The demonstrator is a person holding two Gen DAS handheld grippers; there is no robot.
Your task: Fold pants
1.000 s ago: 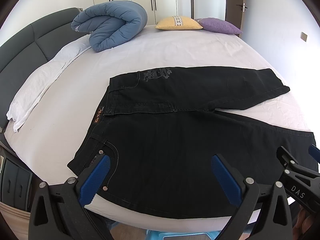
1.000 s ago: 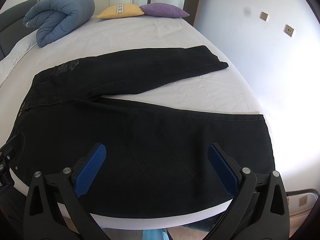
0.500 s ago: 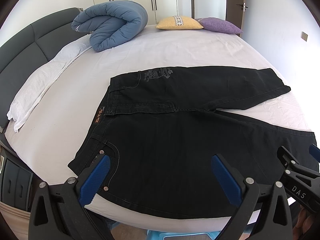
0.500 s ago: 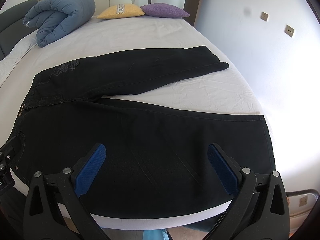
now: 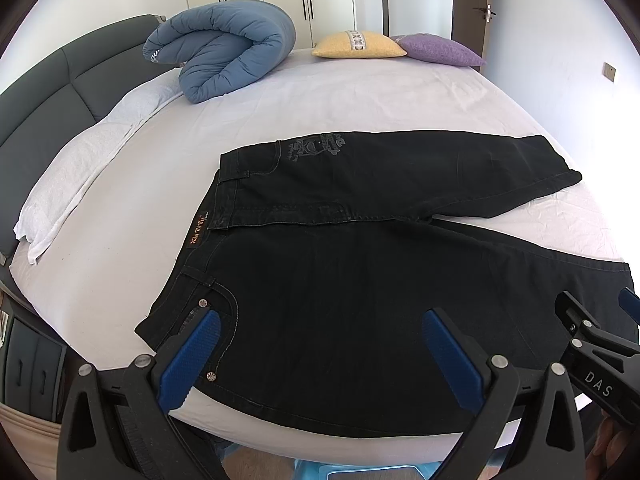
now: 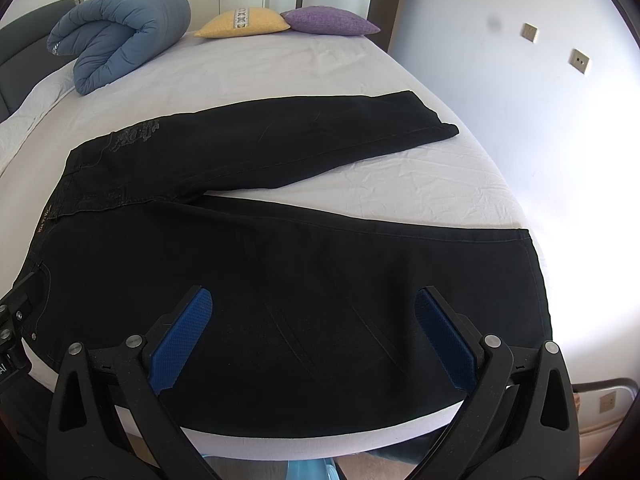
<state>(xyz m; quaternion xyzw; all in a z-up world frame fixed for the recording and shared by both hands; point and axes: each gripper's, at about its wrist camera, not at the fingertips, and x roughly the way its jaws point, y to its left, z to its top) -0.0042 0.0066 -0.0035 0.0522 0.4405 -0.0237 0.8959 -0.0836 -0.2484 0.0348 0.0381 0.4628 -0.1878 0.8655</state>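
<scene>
Black pants [image 5: 360,264] lie spread flat on a white bed [image 5: 340,96], waistband to the left, both legs running right in a V. They also show in the right wrist view [image 6: 280,264]. My left gripper [image 5: 320,356] is open and empty, held above the near hip pocket and near leg. My right gripper [image 6: 312,336] is open and empty above the near leg, further right. The right gripper's black body [image 5: 592,344] shows at the right edge of the left wrist view.
A rolled blue duvet [image 5: 224,48], a yellow pillow [image 5: 360,44] and a purple pillow [image 5: 440,50] lie at the far side of the bed. A dark headboard [image 5: 52,92] stands at the left. A wall [image 6: 540,120] runs along the right.
</scene>
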